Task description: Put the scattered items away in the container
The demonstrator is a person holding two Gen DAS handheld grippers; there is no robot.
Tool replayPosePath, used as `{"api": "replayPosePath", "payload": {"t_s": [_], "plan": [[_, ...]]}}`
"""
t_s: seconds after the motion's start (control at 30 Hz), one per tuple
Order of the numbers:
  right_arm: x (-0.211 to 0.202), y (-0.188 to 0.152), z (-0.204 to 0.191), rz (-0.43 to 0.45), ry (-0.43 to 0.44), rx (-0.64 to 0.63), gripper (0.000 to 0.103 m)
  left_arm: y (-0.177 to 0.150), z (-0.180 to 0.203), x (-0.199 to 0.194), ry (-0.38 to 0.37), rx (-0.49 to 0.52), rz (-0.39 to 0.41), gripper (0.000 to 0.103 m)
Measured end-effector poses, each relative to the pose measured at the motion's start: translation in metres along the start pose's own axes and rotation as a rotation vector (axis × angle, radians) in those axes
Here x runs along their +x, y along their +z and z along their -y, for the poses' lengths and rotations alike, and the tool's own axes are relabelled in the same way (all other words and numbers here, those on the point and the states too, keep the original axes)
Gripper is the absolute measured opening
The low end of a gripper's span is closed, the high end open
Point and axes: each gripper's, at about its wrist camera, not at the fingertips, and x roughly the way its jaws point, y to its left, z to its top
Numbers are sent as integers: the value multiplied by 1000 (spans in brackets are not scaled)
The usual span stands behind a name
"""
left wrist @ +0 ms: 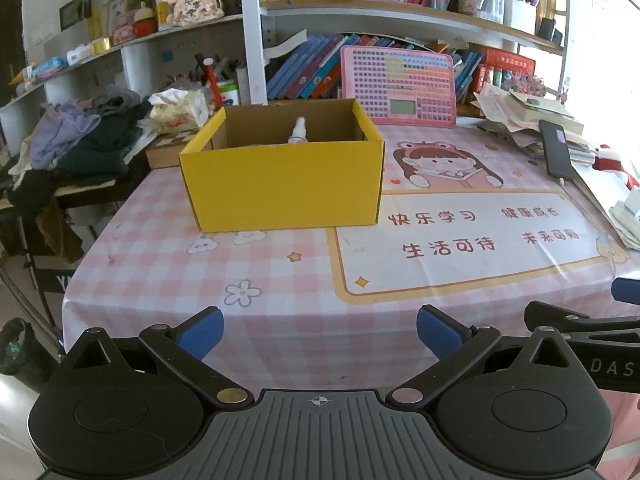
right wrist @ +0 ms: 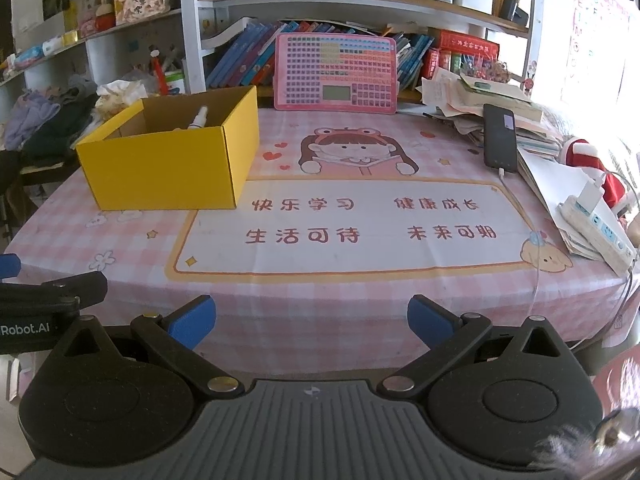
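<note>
My left gripper point(left wrist: 320, 334) hangs low at the near table edge, blue pads spread wide, nothing between them. My right gripper point(right wrist: 312, 322) sits beside it, likewise spread and empty; its black linkage shows at the right edge of the left view.

Yellow cardboard box point(left wrist: 280, 184): rectangular, matte yellow outside, raw brown corrugate inside, top open, crisp folded corners. It stands on the far left part of the table. Inside, a small white spray bottle point(left wrist: 298, 132) leans toward the back wall; only its cap and shoulder show above the rim.

Tablecloth point(left wrist: 280, 280): smooth pink-and-white check with cartoon print, faint fold creases. Wide bare stretch between my pads and the box.

Right side is crowded: a dark phone point(right wrist: 498, 136) on a paper stack, a white power strip point(right wrist: 596, 228) near the edge. A pink keyboard-like board point(right wrist: 336, 72) leans against the bookshelf behind.
</note>
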Motion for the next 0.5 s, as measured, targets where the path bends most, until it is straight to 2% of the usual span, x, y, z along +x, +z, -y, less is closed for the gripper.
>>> {"api": "replayPosePath", "payload": {"t_s": [0.5], "plan": [[-2, -1, 2, 9, 4, -1, 103, 1, 2, -3, 6, 5, 7, 103]]}}
